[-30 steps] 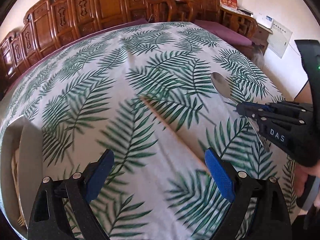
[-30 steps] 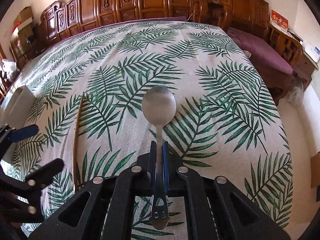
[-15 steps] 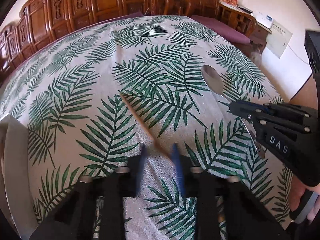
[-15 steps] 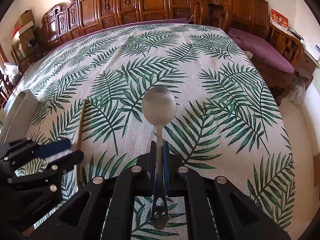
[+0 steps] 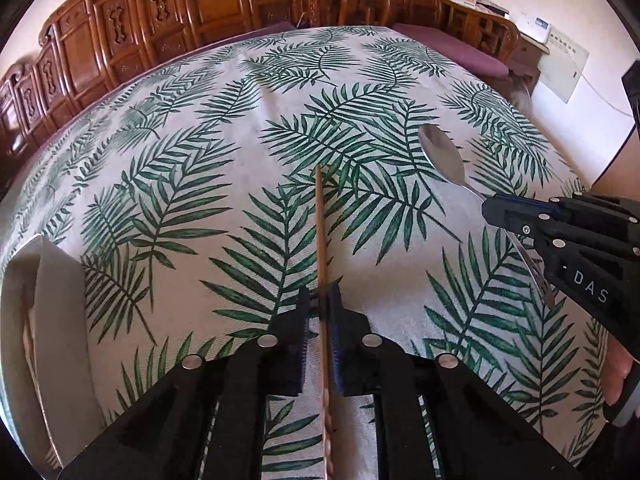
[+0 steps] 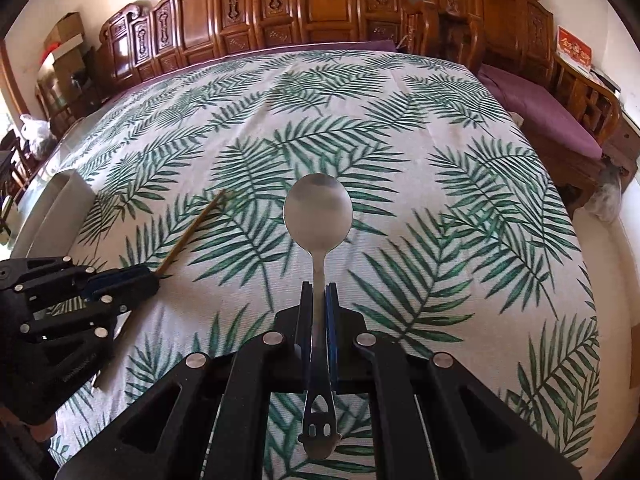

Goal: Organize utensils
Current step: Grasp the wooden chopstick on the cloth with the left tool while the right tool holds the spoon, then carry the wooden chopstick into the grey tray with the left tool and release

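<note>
Above the leaf-print tabletop (image 5: 180, 184), the left tool (image 5: 320, 300) pinches a thin, light, stiff chopstick (image 5: 320, 232) behind its middle. The right tool (image 6: 319, 292) clamps a smooth, likely slippery metal spoon (image 6: 318, 212) at mid-handle.

My left gripper (image 5: 320, 300) clamps a thin wooden chopstick (image 5: 320, 232) over the palm-leaf tablecloth (image 5: 200, 200); right, my other gripper (image 5: 490, 210) pinches a steel spoon (image 5: 442, 158).

chopstick (image 5: 320, 232) left of spoon (image 5: 442, 158), tray (image 5: 60, 320) far left
</note>
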`<state>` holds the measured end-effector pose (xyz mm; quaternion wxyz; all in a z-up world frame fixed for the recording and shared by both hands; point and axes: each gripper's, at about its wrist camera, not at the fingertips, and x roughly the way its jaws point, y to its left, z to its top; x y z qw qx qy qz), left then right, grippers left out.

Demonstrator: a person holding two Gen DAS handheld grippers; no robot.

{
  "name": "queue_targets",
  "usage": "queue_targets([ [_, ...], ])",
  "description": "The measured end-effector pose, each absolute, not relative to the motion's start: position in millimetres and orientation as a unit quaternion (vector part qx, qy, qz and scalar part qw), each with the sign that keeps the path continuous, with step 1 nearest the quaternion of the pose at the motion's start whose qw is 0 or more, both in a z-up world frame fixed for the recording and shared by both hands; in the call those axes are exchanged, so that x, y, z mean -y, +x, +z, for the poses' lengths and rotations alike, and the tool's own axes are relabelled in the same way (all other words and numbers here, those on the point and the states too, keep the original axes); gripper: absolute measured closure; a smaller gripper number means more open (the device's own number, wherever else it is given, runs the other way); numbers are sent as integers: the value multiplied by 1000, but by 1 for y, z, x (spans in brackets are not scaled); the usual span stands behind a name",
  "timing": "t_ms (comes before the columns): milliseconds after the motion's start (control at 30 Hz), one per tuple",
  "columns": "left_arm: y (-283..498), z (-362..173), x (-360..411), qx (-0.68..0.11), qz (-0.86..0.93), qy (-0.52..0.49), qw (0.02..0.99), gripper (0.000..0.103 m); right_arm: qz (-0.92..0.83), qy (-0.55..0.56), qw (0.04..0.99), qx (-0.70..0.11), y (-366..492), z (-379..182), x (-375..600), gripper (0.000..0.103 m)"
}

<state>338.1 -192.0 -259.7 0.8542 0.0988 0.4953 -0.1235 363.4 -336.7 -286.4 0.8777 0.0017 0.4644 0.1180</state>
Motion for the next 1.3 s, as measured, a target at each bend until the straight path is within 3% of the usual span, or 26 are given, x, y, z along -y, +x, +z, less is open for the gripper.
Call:
queue_targets([
  [367,327,-259,183,-499,-133,95,851,92,140,-5,878,-458,359,-280,316,96],
  [400,327,-259,183,-499,-137,95,850,98,143,-4,877,-458,358,-280,315,96],
  [533,325,-257,178,-497,-137,97,851,98,156,-2,876,-456,356,-277,306,96],
  [1300,293,-181,70,-437,-128,83,887,98,244,-71,860,-443,327,-266,208,96],
])
